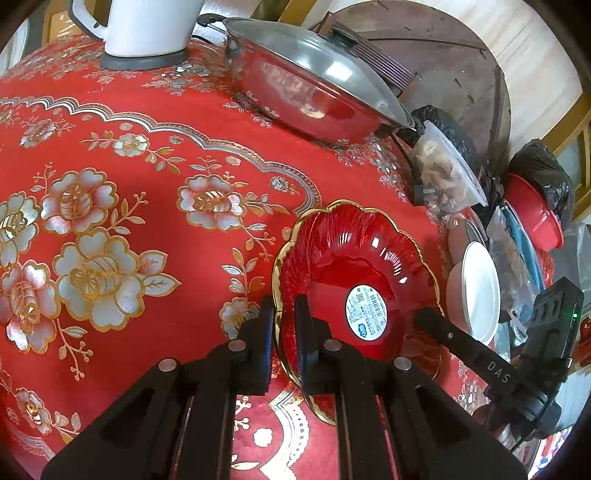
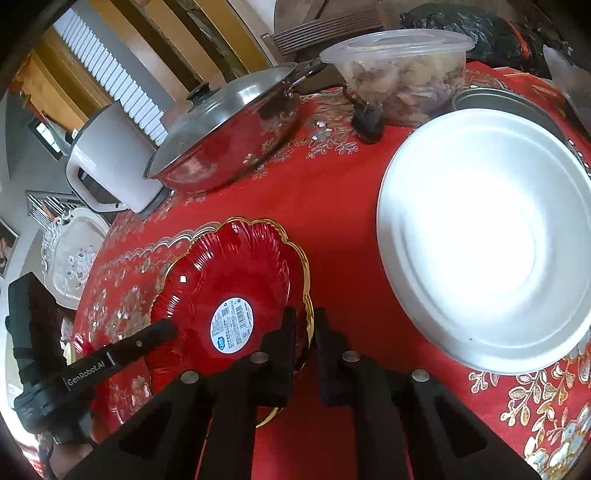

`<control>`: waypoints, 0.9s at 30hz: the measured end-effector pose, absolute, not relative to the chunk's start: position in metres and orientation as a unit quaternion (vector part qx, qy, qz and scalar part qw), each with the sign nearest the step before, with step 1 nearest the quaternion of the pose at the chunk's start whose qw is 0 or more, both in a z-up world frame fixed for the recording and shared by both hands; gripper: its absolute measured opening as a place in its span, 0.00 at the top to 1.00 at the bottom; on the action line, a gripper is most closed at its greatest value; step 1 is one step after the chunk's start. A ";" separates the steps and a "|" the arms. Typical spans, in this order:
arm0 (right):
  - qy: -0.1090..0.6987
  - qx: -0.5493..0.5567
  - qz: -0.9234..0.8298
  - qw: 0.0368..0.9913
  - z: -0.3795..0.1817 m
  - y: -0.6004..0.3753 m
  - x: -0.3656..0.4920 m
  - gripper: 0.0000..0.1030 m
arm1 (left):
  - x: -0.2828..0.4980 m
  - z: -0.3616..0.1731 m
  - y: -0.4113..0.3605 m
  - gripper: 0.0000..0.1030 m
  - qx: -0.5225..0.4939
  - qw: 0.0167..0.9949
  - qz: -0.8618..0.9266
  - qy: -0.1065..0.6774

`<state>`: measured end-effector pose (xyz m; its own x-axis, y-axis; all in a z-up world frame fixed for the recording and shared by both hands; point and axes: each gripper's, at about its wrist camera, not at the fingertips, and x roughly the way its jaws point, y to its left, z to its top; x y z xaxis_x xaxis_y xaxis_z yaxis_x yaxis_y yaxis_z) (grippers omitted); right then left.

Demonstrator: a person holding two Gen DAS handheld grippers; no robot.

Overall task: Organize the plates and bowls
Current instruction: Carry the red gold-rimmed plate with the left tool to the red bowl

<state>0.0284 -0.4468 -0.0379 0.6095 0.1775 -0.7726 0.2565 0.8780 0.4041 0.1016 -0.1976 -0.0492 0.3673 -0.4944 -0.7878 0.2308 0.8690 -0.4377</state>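
Red gold-rimmed plate (image 1: 343, 266), white bowl (image 2: 487, 240), red floral tablecloth (image 1: 110, 166), silver pot (image 1: 306, 92)

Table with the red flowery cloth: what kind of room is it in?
Probably a home dining room. The table holds a lidded steel pot, a white kettle, a tub of food and a white plate. Both grippers pinch a red plate.

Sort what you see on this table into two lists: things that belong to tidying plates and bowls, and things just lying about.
Belongs to the job:
red plate, gripped by left gripper and right gripper
white bowl

Just lying about:
lidded pot
white kettle
plastic food tub
black bags
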 end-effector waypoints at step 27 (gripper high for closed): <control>0.429 0.216 0.030 0.876 -0.008 -0.395 0.020 0.91 | 0.066 -0.029 -0.147 0.91 -0.120 0.845 -0.186 0.487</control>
